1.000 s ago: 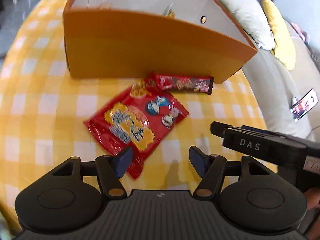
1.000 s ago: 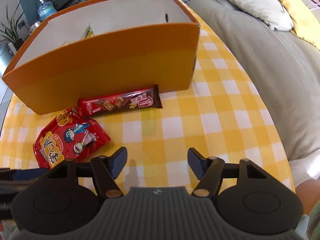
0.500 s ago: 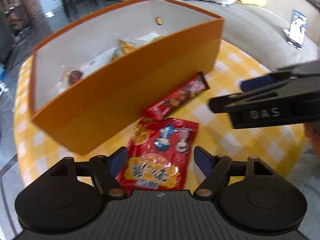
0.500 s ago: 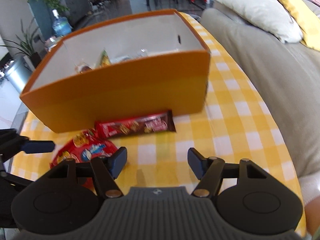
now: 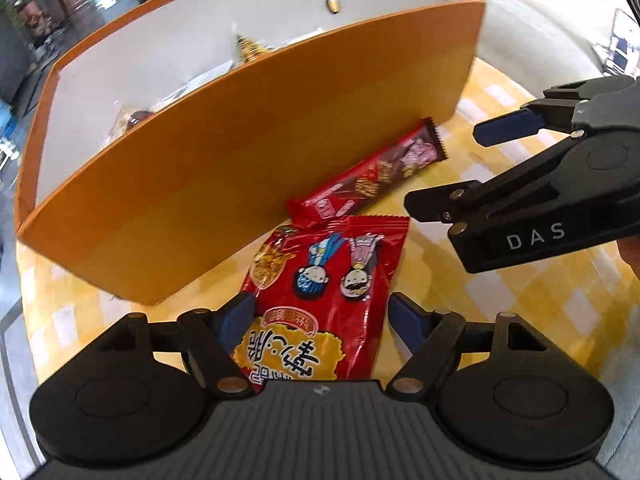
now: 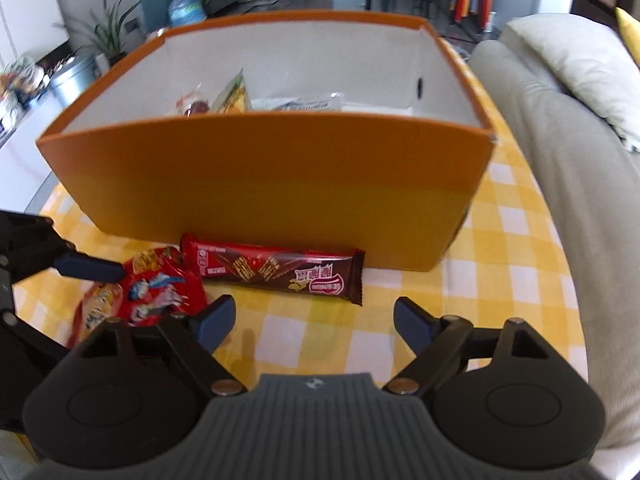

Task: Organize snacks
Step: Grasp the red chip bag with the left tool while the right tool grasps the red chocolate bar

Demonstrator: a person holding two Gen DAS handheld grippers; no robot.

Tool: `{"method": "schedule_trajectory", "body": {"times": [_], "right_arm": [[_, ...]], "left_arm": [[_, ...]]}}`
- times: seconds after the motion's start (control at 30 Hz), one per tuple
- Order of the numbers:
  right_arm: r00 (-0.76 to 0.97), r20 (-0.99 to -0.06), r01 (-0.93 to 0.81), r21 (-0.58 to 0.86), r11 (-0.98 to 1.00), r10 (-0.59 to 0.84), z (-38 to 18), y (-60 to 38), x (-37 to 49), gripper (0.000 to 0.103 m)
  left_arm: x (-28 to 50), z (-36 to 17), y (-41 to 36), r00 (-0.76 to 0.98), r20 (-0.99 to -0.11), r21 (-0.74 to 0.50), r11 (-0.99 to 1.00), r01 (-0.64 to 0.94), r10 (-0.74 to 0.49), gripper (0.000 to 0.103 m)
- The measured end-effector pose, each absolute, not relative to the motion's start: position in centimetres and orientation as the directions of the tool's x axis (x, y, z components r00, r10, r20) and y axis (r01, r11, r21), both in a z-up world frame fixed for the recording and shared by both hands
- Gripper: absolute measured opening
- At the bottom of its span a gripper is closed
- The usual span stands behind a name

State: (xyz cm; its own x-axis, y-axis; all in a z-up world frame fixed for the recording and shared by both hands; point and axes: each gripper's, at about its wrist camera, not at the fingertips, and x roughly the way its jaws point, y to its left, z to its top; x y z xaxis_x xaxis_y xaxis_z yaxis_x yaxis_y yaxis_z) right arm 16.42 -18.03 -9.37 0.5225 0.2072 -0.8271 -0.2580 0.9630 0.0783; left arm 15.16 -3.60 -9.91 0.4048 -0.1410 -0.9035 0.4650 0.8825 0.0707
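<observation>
Left hand-held gripper [image 5: 318,318] straddles the red snack bag [image 5: 320,296], jaws closing, pads not yet gripping. Right hand-held gripper [image 6: 314,318], jaws opening and empty, faces the wafer bar [image 6: 276,270] lying against the orange box [image 6: 260,184] on the surface [image 6: 500,280], evidently both bound for the box.

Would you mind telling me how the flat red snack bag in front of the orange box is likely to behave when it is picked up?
The red snack bag looks like thin glossy film, so it will probably flop and sag. Its shiny surface may slip between pads. It lies flat and seems light, so a push would likely slide it across the checked tablecloth.
</observation>
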Motion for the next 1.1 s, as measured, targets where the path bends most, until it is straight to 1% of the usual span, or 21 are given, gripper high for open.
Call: {"method": "schedule_trajectory", "body": {"times": [0.07,0.1,0.17,0.3,0.37,0.4,0.43,0.47,0.5,0.53,0.57,0.63,0.67,0.7,0.8,0.97,1.03,1.1], "right_arm": [[0.513,-0.831,-0.269,0.081,0.96,0.214,-9.8,-18.2,17.1,0.083],[0.514,-0.831,-0.272,0.079,0.959,0.214,-10.0,-18.3,17.3,0.083],[0.515,-0.833,-0.274,0.063,0.96,0.202,-10.3,-18.4,17.9,0.083],[0.498,-0.836,-0.277,0.098,0.956,0.23,-11.0,-18.7,18.9,0.082],[0.482,-0.841,-0.277,0.121,0.953,0.247,-11.4,-18.8,19.2,0.071],[0.479,-0.841,-0.278,0.127,0.952,0.252,-11.4,-18.8,19.3,0.07],[0.485,-0.838,-0.276,0.123,0.953,0.249,-11.4,-18.7,19.3,0.061],[0.484,-0.838,-0.28,0.126,0.952,0.253,-11.3,-18.6,19.3,0.049],[0.476,-0.841,-0.281,0.131,0.951,0.257,-11.2,-18.6,19.3,0.045],[0.469,-0.847,-0.277,0.127,0.952,0.249,-11.1,-18.5,19.2,0.033],[0.455,-0.856,-0.274,0.127,0.953,0.245,-11.0,-18.4,19.1,0.017],[0.438,-0.862,-0.273,0.145,0.951,0.256,-10.7,-18.4,18.8,0.006],[0.432,-0.86,-0.276,0.161,0.948,0.272,-10.5,-18.3,18.5,0.002],[0.424,-0.861,-0.279,0.17,0.945,0.28,-10.3,-18.1,18.2,0.0],[0.398,-0.868,-0.288,0.19,0.938,0.298,-9.9,-17.4,17.1,0.0],[0.326,-0.897,-0.318,0.193,0.928,0.298,-9.2,-16.2,15.4,0.0],[0.277,-0.904,-0.352,0.22,0.91,0.326,-9.0,-15.8,15.0,0.0],[0.289,-0.902,-0.396,0.193,0.898,0.321,-8.5,-15.2,14.3,0.002]], "left_arm": [[15.2,-9.8,-3.4,0.408,-0.903,0.065,0.897,0.438,-0.135,0.079],[15.2,-9.7,-3.2,0.407,-0.903,0.054,0.904,0.425,-0.138,0.074],[15.1,-9.4,-2.8,0.41,-0.901,0.041,0.916,0.4,-0.139,0.069],[14.6,-9.5,-2.4,0.414,-0.907,0.067,0.946,0.318,-0.075,0.068],[14.3,-9.4,-2.3,0.412,-0.909,0.064,0.956,0.287,-0.063,0.068],[14.2,-9.4,-2.1,0.409,-0.91,0.055,0.959,0.277,-0.066,0.069],[14.1,-9.4,-2.1,0.405,-0.912,0.045,0.962,0.268,-0.07,0.07],[13.9,-9.4,-1.9,0.402,-0.912,0.034,0.965,0.26,-0.076,0.07],[14.0,-9.4,-1.6,0.4,-0.913,0.022,0.967,0.252,-0.083,0.07],[13.9,-9.4,-1.4,0.398,-0.913,0.011,0.97,0.243,-0.09,0.071],[13.8,-9.3,-1.1,0.398,-0.912,0.0,0.973,0.232,-0.095,0.072],[13.7,-9.2,-0.6,0.403,-0.909,-0.023,0.978,0.209,-0.108,0.073],[13.7,-9.1,-0.4,0.405,-0.907,-0.035,0.978,0.203,-0.117,0.074],[13.6,-9.1,-0.2,0.406,-0.905,-0.044,0.979,0.201,-0.124,0.076],[13.2,-8.9,0.3,0.41,-0.902,-0.045,0.975,0.218,-0.133,0.081],[13.0,-8.3,0.9,0.403,-0.903,-0.037,0.963,0.266,-0.146,0.086],[13.0,-8.2,1.1,0.405,-0.902,-0.046,0.965,0.257,-0.151,0.088],[13.1,-8.0,1.4,0.408,-0.901,-0.051,0.971,0.233,-0.146,0.089]]}}
